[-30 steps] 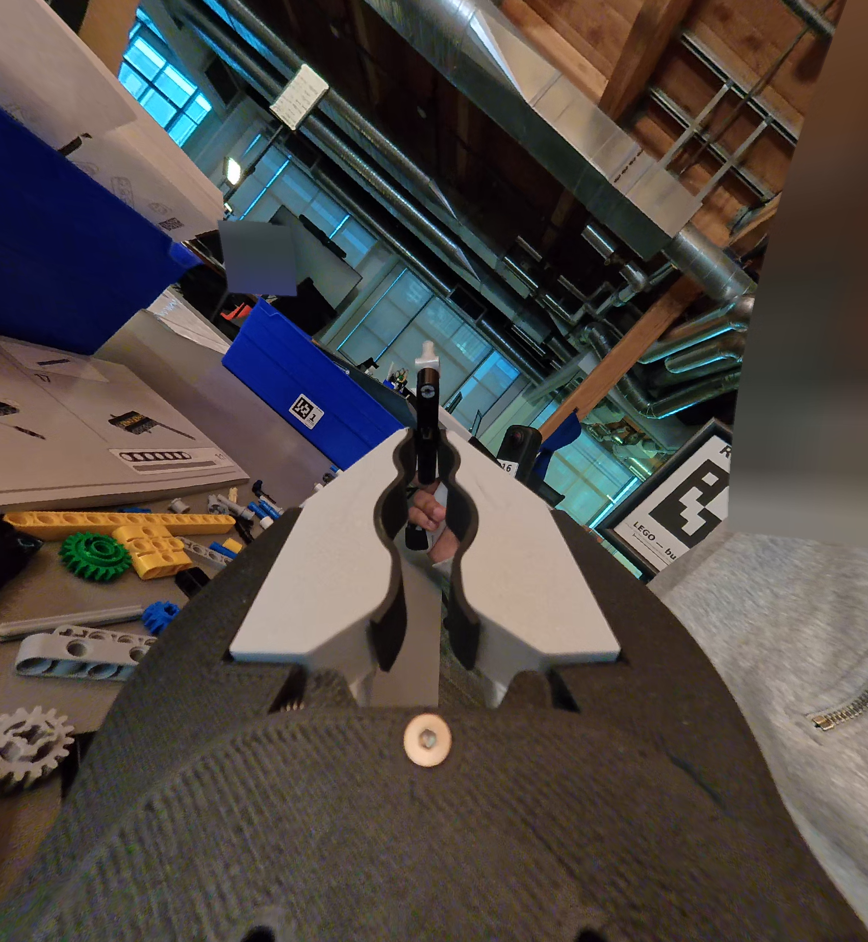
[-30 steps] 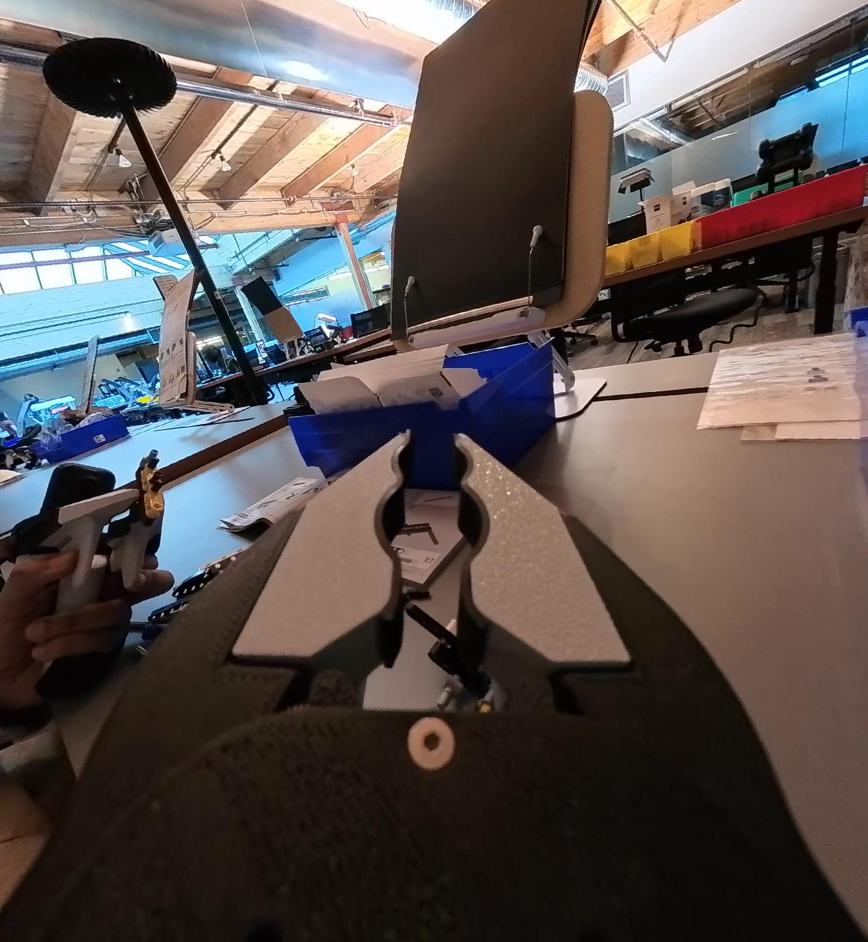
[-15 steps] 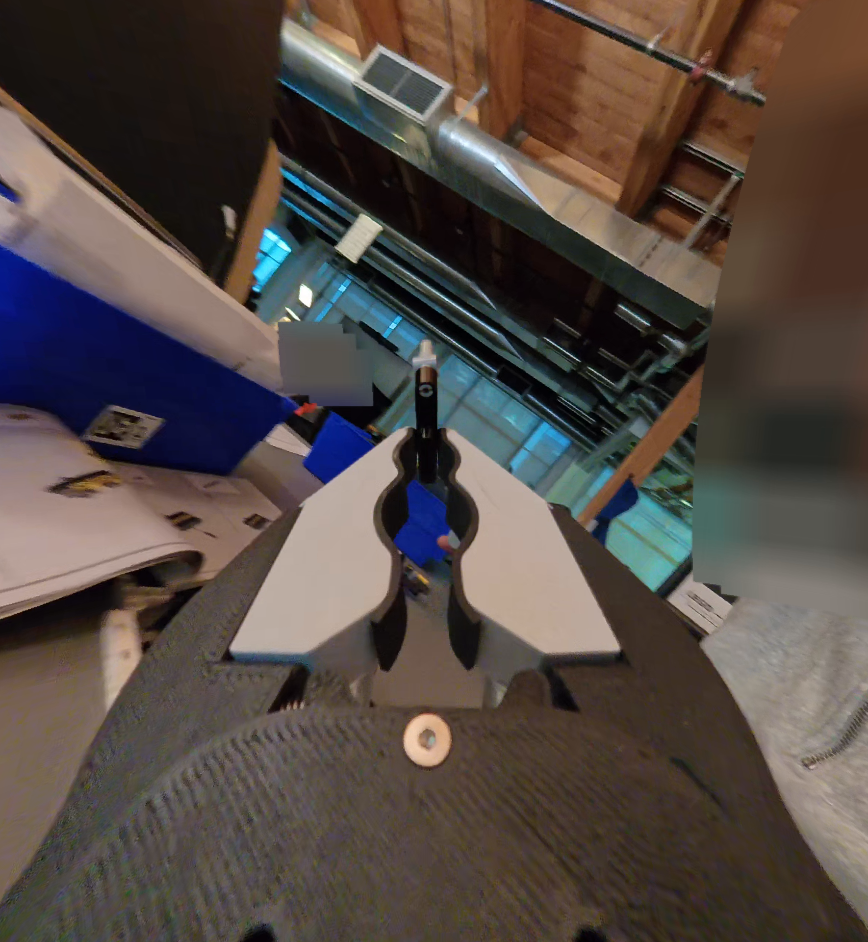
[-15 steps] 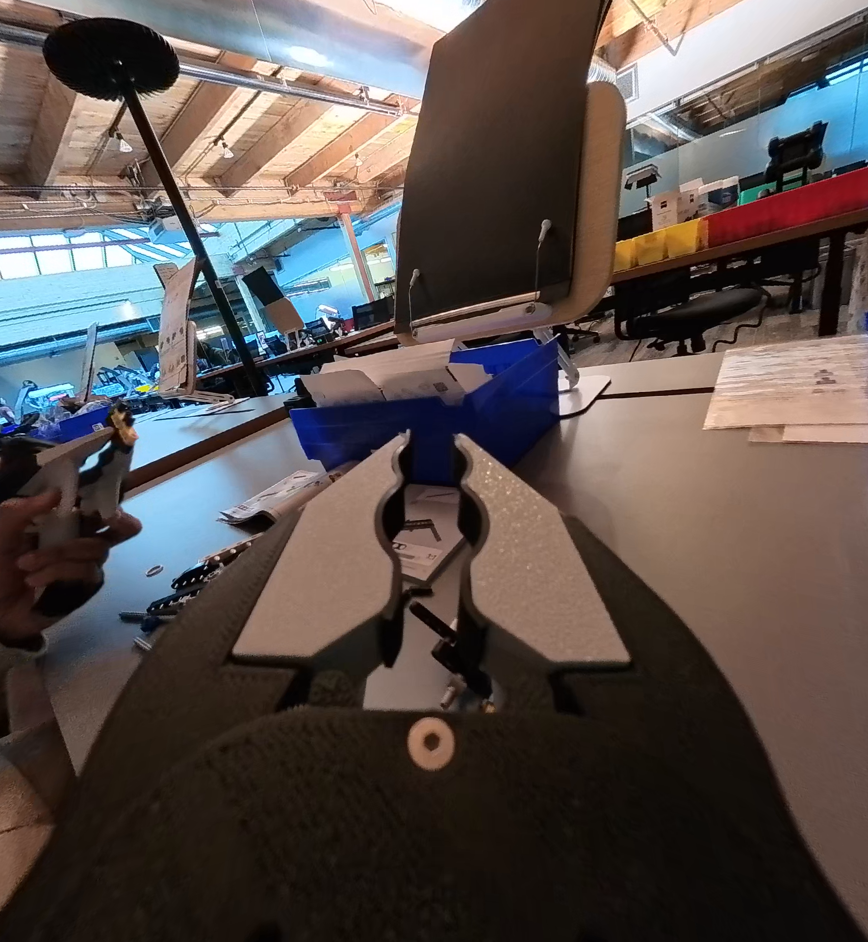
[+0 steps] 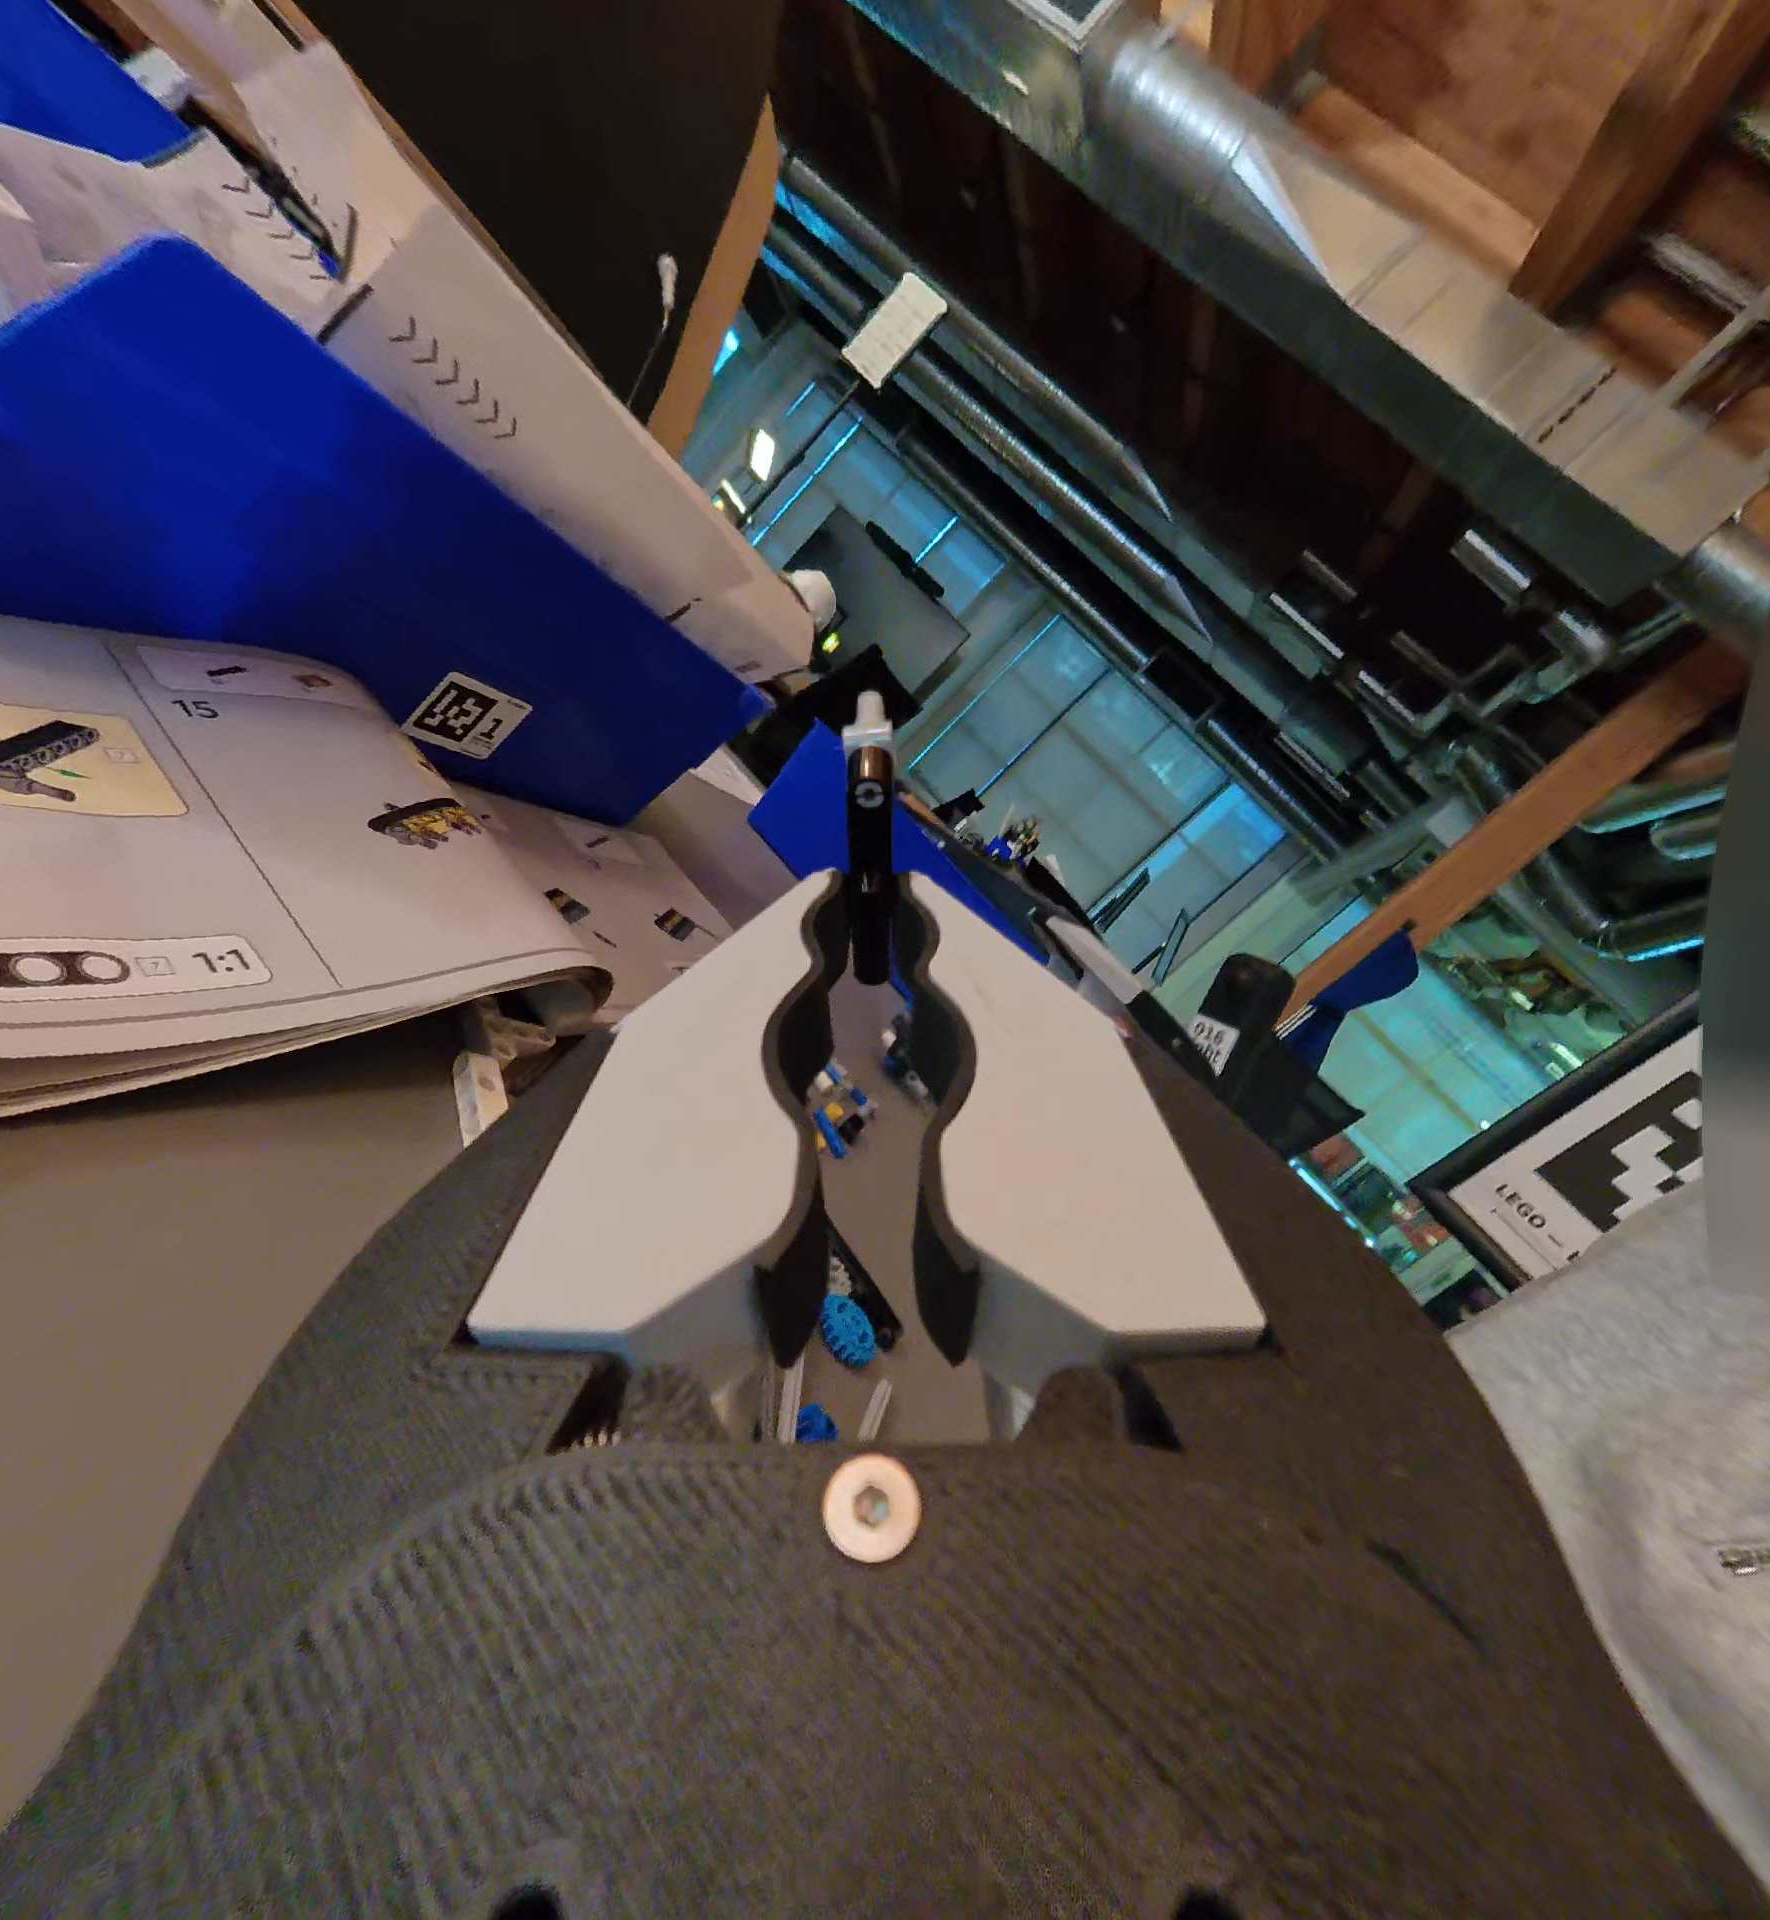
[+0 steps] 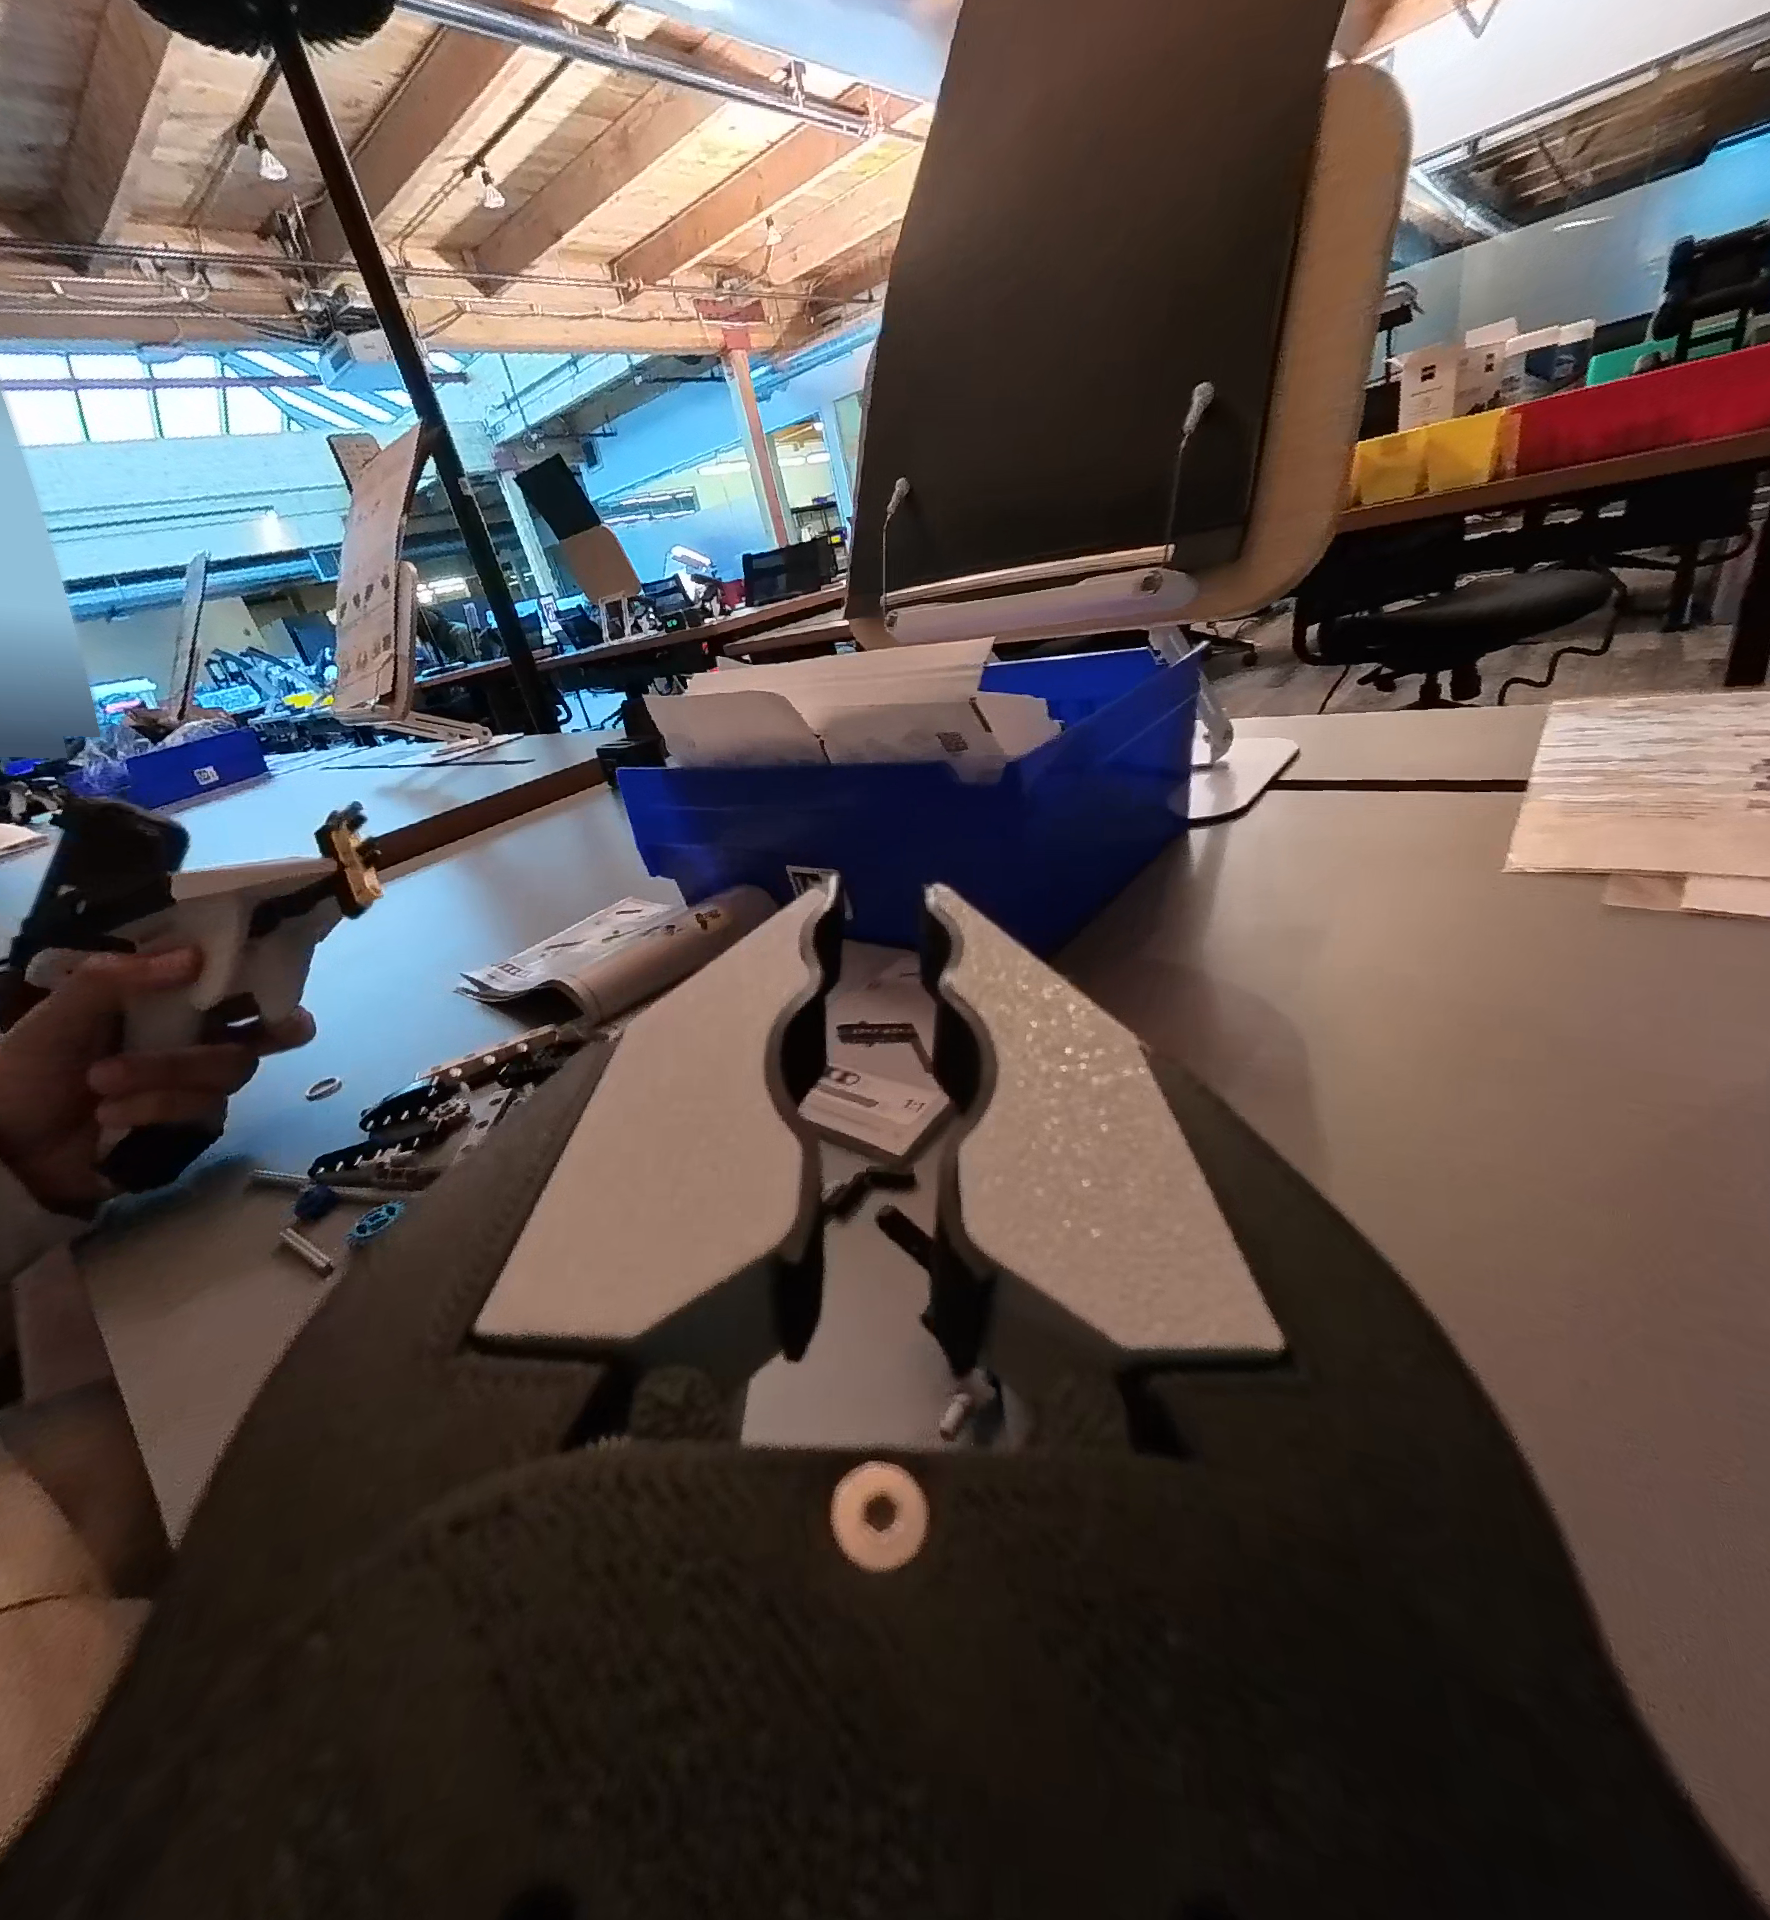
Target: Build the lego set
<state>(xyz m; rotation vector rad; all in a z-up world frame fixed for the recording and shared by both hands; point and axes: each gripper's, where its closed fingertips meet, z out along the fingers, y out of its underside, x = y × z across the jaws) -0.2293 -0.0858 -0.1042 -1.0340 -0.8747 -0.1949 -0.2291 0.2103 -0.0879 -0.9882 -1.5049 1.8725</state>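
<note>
My left gripper [image 5: 868,909] is shut on a thin black lego beam [image 5: 868,831] with a pale pin on its top end, held up in the air. The right wrist view shows this gripper [image 6: 237,914] at the far left in a hand, holding a small black and yellow assembly [image 6: 353,862] above the table. My right gripper [image 6: 881,904] is open a little and empty, low over the grey table [image 6: 1380,1143]. Loose black beams, gears and pins [image 6: 413,1122] lie between the two grippers. An open instruction booklet [image 5: 185,883] lies to the left.
A blue bin [image 6: 912,821] with white boxes in it stands just beyond the right gripper, and a book stand with a dark board [image 6: 1099,312] behind it. Paper sheets [image 6: 1691,810] lie at the far right. The bin [image 5: 289,520] is close on the left gripper's left. The grippers' ends are close to 30 centimetres from one another.
The left gripper has swung with its piece from upright to nearly level, now facing the booklet and bin. The right gripper has tipped down slightly toward the table; its jaws stand as before.
</note>
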